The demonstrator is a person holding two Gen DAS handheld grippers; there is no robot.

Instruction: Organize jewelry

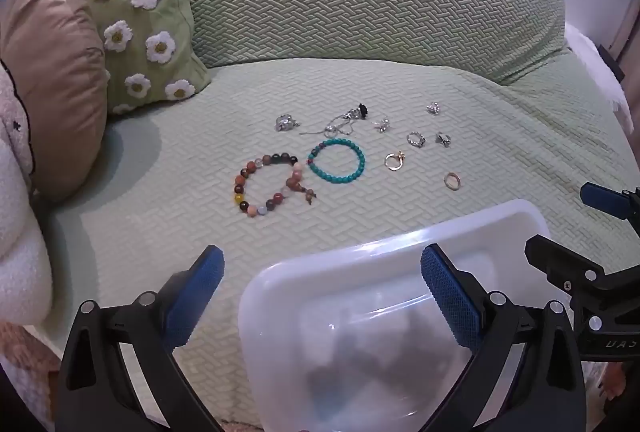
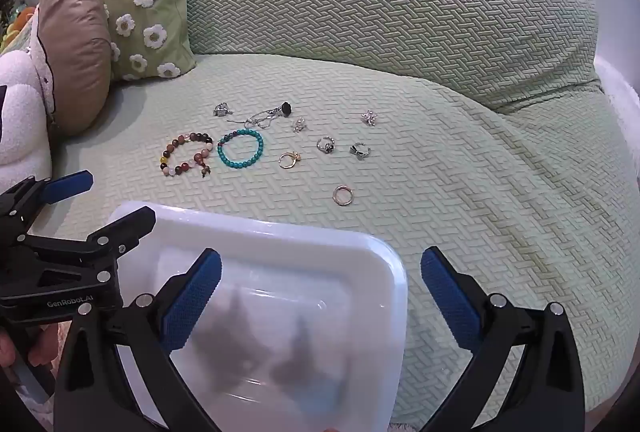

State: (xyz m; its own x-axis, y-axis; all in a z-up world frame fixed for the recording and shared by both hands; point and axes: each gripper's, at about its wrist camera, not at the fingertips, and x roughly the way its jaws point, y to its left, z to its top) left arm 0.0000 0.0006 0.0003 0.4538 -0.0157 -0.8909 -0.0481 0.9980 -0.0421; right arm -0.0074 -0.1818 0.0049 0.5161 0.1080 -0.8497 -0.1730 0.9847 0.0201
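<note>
Both grippers idle, nothing picked yet. My left gripper (image 1: pixel 322 296) is spread wide and holds nothing; its right finger hangs over the translucent white bin (image 1: pixel 472 228), the left one over bare cover. My right gripper (image 2: pixel 320 296) is the same: wide, empty, left finger over the bin, right finger over the fabric. The two sit side by side near the front of the green sofa seat (image 1: pixel 160 216), straddling the bin, which I read as a staging pose with the drop target directly under the tools. The bin looks empty; dark blurs show through its floor, but I can't tell what they are, likely something underneath. All the jewelry lies loose on the seat beyond the bin, none touching it: mixed-bead bracelet (image 1: pixel 272 184) with the turquoise bracelet (image 1: pixel 338 160) just beside it, a tangled silver chain with a black stone (image 1: pixel 346 120) behind them, a silver charm (image 1: pixel 285 122) to the left. Rings are scattered to the right: gold ring with a setting (image 1: pixel 394 159), plain band (image 1: pixel 452 179) nearest the bin, and several small silver pieces (image 1: pixel 416 139). Spacing looks wide enough for single picks. The thin rings on soft weave may be the fiddly ones. A daisy cushion (image 1: pixel 140 12) stands at back left, out of the way.
</note>
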